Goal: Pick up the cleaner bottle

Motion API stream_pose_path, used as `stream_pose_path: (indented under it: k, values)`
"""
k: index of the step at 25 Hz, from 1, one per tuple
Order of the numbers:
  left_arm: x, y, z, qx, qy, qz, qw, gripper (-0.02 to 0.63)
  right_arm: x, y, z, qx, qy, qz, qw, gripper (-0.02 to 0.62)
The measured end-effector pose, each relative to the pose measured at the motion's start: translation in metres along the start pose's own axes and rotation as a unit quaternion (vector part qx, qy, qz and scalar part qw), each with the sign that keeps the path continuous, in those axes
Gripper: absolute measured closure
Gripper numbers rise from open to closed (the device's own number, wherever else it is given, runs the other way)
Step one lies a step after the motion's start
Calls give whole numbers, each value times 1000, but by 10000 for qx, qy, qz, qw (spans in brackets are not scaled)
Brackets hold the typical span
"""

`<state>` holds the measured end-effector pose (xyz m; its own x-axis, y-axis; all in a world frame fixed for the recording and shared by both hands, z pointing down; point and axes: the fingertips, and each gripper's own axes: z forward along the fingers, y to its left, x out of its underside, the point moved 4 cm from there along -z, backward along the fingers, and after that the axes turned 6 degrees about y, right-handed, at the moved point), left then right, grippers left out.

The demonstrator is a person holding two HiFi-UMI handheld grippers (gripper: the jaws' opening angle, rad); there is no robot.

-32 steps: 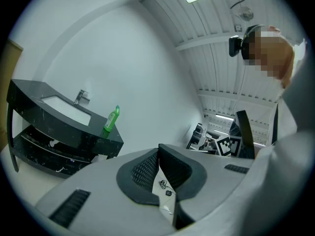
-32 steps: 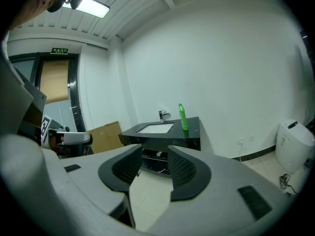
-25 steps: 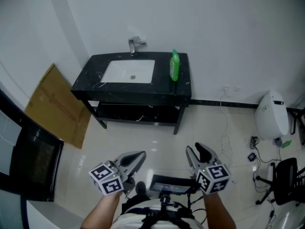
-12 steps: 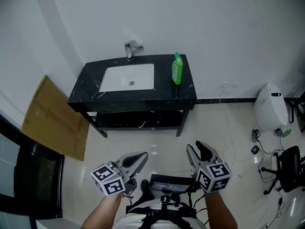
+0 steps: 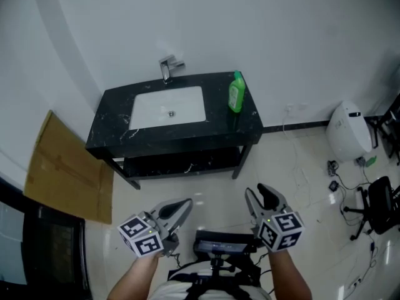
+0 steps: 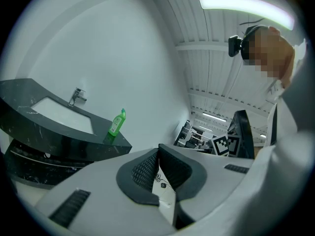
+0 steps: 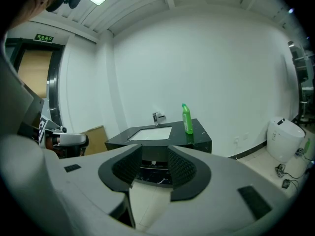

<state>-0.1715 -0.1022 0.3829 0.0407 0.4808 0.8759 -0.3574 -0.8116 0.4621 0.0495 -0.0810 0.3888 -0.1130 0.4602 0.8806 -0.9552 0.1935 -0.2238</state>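
Note:
The green cleaner bottle (image 5: pixel 236 94) stands upright at the right end of a black marble counter (image 5: pixel 247 127), to the right of the white sink basin (image 5: pixel 167 108) and the chrome tap (image 5: pixel 167 68). It also shows in the left gripper view as a small bottle (image 6: pixel 116 123) and in the right gripper view (image 7: pixel 187 119). Both grippers hang low over the floor, well short of the counter. My left gripper (image 5: pixel 184 204) (image 6: pixel 158 151) has its pads touching at the tips and holds nothing. My right gripper (image 5: pixel 259 192) (image 7: pixel 154 154) is open and empty, pointing at the counter.
A brown cardboard sheet (image 5: pixel 62 167) leans at the left wall beside a dark doorway (image 5: pixel 50 245). A white appliance (image 5: pixel 347 133), loose cables (image 5: pixel 334 175) and a black office chair (image 5: pixel 378 205) stand at the right. Glossy tile floor (image 5: pixel 206 189) lies between me and the counter, which has a lower shelf (image 5: pixel 181 162).
The view has shifted: the counter and bottle now sit a little lower and further right in the head view. Both grippers keep their places and states.

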Motion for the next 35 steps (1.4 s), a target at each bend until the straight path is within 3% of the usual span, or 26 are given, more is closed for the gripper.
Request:
stream_pose_path:
  k: [10,24,35]
  values:
    - [-14,28,7,122,7,-85,9999,611,-17,-9,25,161,-68,-14,9998,428]
    - [-69,78,89,-167,-330,21,9993,610,-86,-80,89,-10,-182,-416,9990,428]
    - [-78,96,111,-541,-330,-97,9979,611,-94,-108,129,-307,42,-436,9986,428]
